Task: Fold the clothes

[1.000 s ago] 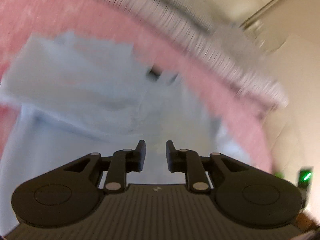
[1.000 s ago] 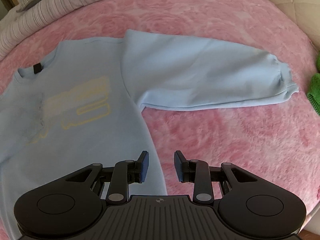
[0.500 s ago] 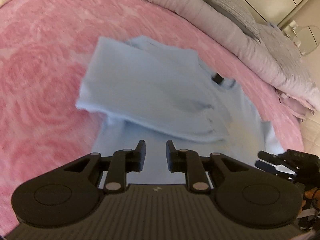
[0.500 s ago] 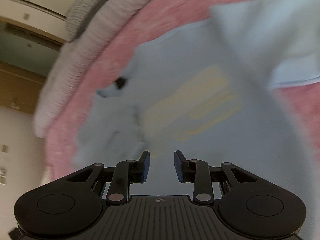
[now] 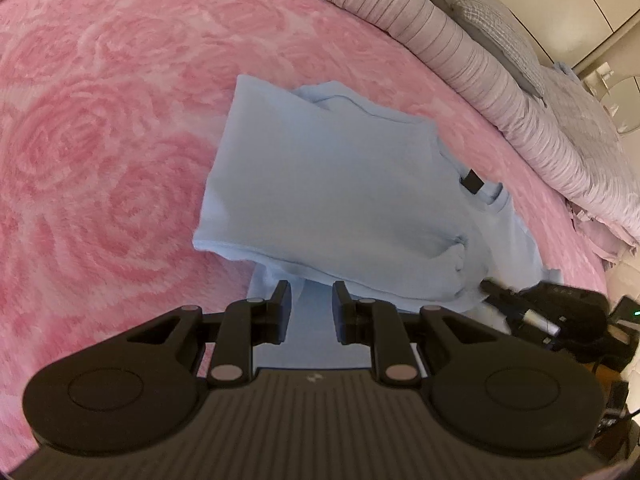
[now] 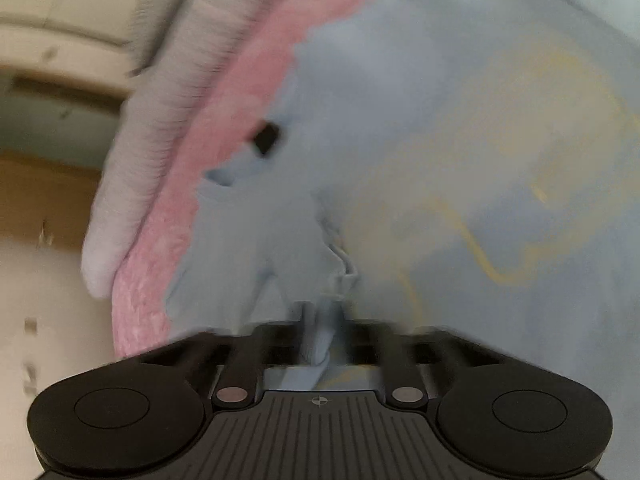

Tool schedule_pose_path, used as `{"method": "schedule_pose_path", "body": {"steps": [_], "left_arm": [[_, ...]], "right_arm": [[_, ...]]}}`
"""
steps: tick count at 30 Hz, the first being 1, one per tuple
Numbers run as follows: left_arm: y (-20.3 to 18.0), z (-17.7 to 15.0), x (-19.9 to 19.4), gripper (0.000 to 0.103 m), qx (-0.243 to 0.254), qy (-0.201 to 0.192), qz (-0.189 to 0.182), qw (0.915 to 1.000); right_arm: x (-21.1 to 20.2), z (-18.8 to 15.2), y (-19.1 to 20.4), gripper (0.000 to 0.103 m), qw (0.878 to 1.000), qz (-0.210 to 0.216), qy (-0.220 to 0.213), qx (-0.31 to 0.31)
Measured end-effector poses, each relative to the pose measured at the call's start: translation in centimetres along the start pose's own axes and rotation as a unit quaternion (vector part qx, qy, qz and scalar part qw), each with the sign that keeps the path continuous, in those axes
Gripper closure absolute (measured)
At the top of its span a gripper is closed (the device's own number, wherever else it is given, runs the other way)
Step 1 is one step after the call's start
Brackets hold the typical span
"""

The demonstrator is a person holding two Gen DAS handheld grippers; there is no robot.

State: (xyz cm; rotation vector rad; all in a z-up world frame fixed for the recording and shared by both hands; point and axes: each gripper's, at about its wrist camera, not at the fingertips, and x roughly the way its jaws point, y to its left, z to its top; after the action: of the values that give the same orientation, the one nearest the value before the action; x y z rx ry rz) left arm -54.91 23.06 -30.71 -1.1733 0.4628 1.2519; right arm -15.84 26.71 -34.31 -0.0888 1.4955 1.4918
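Just past the left gripper (image 5: 308, 306), the light blue sweatshirt (image 5: 344, 200) lies on the pink blanket (image 5: 92, 128), one sleeve folded across its body. That gripper's jaws stand narrowly apart with nothing between them, above the near hem. To the right, the right gripper (image 6: 322, 334) sits at the sleeve's cuff with a fold of the blue cloth between its jaws. Its view is blurred, so the yellow print (image 6: 516, 184) is unreadable. Grey pillows (image 5: 472, 48) line the far edge.
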Motion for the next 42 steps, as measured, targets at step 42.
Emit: {"method": "schedule_pose_path", "body": {"steps": [42], "left_arm": [[-4.7,-0.6,2.8,0.087,0.063,0.014,0.034,0.9973]], "right_arm": [[-9.4,1.5,-4.0,0.091,0.969,-0.208,-0.074,-0.107]]}}
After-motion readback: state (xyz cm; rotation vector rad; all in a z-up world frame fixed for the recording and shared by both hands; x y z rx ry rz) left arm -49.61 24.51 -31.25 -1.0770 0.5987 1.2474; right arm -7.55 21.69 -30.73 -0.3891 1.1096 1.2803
